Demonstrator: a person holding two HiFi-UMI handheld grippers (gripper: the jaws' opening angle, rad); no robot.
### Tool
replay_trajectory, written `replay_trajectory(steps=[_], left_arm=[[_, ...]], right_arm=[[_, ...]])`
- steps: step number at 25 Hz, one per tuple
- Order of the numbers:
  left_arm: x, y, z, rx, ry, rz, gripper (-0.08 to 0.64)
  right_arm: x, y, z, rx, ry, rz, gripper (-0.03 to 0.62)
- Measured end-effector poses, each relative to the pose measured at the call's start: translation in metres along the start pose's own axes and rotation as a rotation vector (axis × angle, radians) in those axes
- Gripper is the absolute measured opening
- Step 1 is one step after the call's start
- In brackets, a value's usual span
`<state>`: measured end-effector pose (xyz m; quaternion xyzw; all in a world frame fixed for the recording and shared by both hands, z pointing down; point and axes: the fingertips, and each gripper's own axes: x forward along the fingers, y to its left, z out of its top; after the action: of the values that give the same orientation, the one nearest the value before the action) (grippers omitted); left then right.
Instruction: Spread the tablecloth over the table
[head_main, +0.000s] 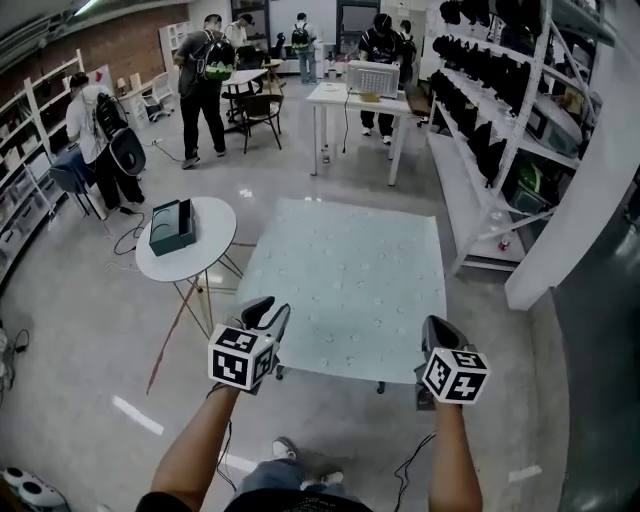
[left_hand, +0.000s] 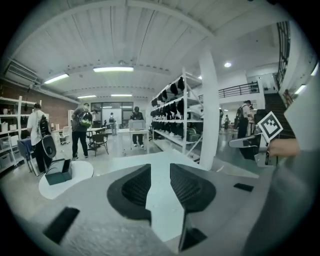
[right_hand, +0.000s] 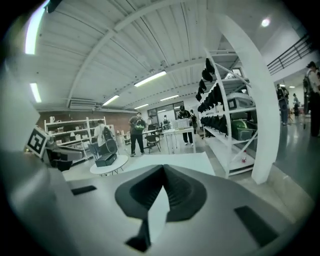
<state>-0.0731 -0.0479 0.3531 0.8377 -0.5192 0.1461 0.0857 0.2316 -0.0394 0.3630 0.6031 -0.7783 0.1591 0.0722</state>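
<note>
Head view: the tablecloth (head_main: 345, 280), pale with small dots, lies flat over the tabletop just ahead of both pairs of jaws, and its near edge runs between them. The left gripper (head_main: 272, 312) is held by the cloth's near left corner and the right gripper (head_main: 438, 330) by its near right corner, each with its marker cube facing the camera. To the left of the left jaws stands a round side table (head_main: 212, 255) carrying a dark box (head_main: 172, 226). Far beyond the jaws people (head_main: 205, 80) stand among desks, and a shelving rack (head_main: 500, 120) runs along the right of the right jaws.

Left gripper view: the left gripper (left_hand: 160, 166) has its jaws released, a clear gap between the ribbed pads and nothing pinched there. The tablecloth (left_hand: 165, 156) shows through the gap and stretches away beyond the tips. The round side table (left_hand: 80, 172) with the dark box (left_hand: 58, 171) sits left of the jaws. The right gripper (left_hand: 250, 145) is at the right of them.

Right gripper view: the right gripper (right_hand: 162, 169) has its jaws clenched, the tips meeting, with nothing seen between the pads. The tablecloth (right_hand: 175, 159) lies beyond and below the tips. The round side table (right_hand: 100, 170) and dark box (right_hand: 106, 160) are left of the jaws, with the left gripper (right_hand: 60, 155) further left.
</note>
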Motion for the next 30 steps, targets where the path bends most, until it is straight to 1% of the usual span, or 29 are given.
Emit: replay_trajectory(steps=[3,7,10,12,13,16,18,22,27,30], left_arm=[[-0.007,-0.021,0.024,-0.009,-0.038,-0.036,0.104],[-0.023,-0.036,0.047,-0.016,-0.095,-0.061,0.104],[-0.032,-0.042,0.055,-0.007,-0.100,-0.088,0.091],[-0.036,-0.041,0.060,-0.009,-0.107,-0.098,0.058],[-0.039,-0.040,0.062,-0.011,-0.112,-0.103,0.038],[-0.046,-0.036,0.064,0.004,-0.123,-0.106,0.029],[-0.050,-0.032,0.064,0.016,-0.124,-0.100,0.008],[-0.057,-0.028,0.061,0.030,-0.117,-0.102,0.006],[-0.065,-0.026,0.064,0.072,-0.117,-0.103,0.006],[-0.069,-0.022,0.065,0.073,-0.120,-0.102,0.006]], right_arm=[[-0.015,0.019,0.013,-0.053,-0.007,0.024,0.006],[-0.033,0.045,0.026,-0.095,-0.019,0.044,0.006],[-0.046,0.062,0.037,-0.098,-0.041,0.043,0.005],[-0.051,0.071,0.044,-0.106,-0.052,0.040,0.005],[-0.053,0.075,0.046,-0.110,-0.056,0.039,0.005],[-0.057,0.086,0.048,-0.118,-0.061,0.035,0.005],[-0.057,0.094,0.049,-0.131,-0.061,0.032,0.005],[-0.059,0.107,0.046,-0.149,-0.058,0.027,0.005],[-0.068,0.114,0.045,-0.116,-0.066,0.026,0.005],[-0.071,0.117,0.047,-0.121,-0.070,0.016,0.005]])
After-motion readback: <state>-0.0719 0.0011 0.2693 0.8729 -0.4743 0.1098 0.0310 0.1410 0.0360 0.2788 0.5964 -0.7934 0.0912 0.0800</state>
